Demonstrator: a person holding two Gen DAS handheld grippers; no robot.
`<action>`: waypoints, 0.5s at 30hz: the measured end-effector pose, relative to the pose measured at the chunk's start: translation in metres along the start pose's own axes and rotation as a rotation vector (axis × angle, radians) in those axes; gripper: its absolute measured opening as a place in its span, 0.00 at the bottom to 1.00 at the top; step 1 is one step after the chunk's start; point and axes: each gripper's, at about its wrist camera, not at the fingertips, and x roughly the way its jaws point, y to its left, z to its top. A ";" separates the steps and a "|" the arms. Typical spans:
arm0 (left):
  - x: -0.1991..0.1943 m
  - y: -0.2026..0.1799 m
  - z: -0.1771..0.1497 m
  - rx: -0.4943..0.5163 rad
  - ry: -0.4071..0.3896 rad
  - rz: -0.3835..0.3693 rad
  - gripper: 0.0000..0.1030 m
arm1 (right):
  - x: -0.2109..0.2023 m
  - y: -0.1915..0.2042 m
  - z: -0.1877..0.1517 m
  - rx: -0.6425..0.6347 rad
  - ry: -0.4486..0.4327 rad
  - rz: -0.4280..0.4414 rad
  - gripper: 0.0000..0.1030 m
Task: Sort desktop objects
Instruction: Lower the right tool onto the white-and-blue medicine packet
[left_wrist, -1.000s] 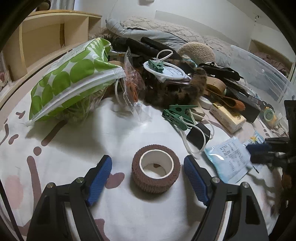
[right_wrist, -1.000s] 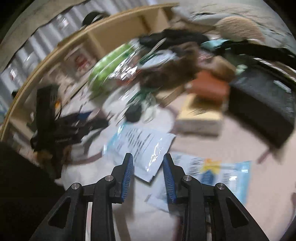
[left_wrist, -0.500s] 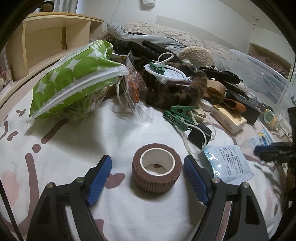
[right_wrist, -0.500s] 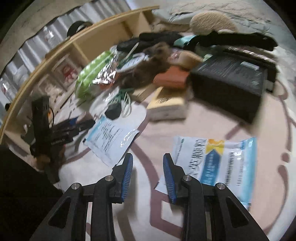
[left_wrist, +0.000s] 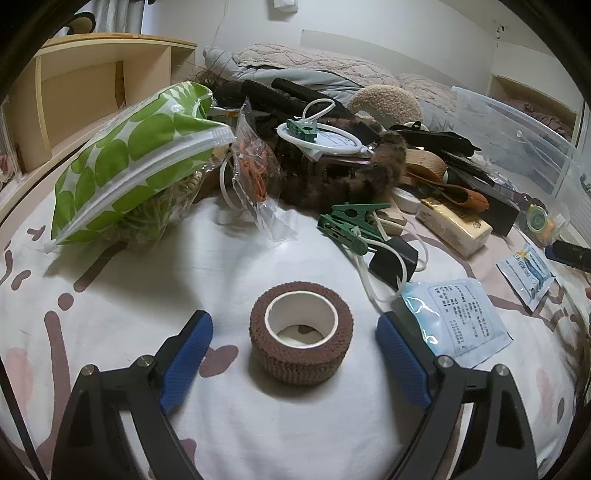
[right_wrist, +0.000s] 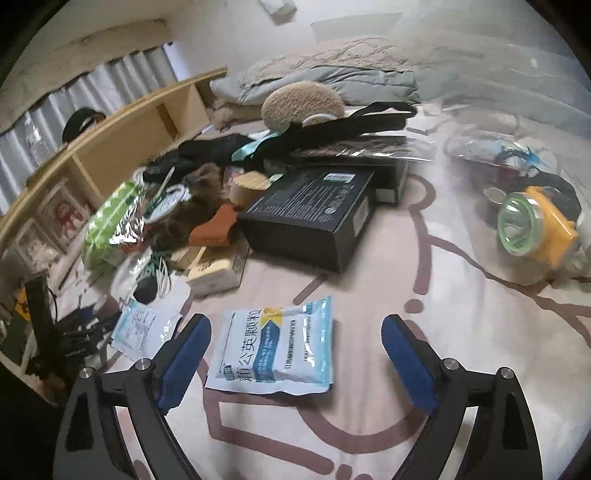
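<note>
Left wrist, tape roll (left_wrist: 301, 332) between opening left tool (left_wrist: 295, 350)

A brown bandage roll (left_wrist: 301, 332) with a white core is seen standing on end on the patterned sheet, hollow upward. A blue-and-white sachet (right_wrist: 275, 347) is laid flat, printed side up, near a pale blue packet (right_wrist: 142, 328).

Blue-white sachet (right_wrist: 275, 349) betw. right gripper's fingers: big Chinese chars "蒲公英颗粒" down its front; small print beside them too fine to read. Second sachet (left_wrist: 456, 319): printed text block, illegible. Black box (right_wrist: 314, 218): white label + round logo, unreadable. Nothing else legible.
</note>
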 end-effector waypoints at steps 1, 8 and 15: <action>0.000 0.000 0.000 0.000 0.000 0.000 0.89 | 0.005 0.004 0.001 -0.017 0.017 -0.008 0.95; 0.002 -0.003 0.000 0.015 0.000 -0.003 0.94 | 0.038 0.034 -0.001 -0.116 0.117 -0.080 0.98; 0.000 -0.007 0.000 0.025 -0.007 0.026 0.94 | 0.056 0.061 -0.012 -0.273 0.140 -0.190 0.98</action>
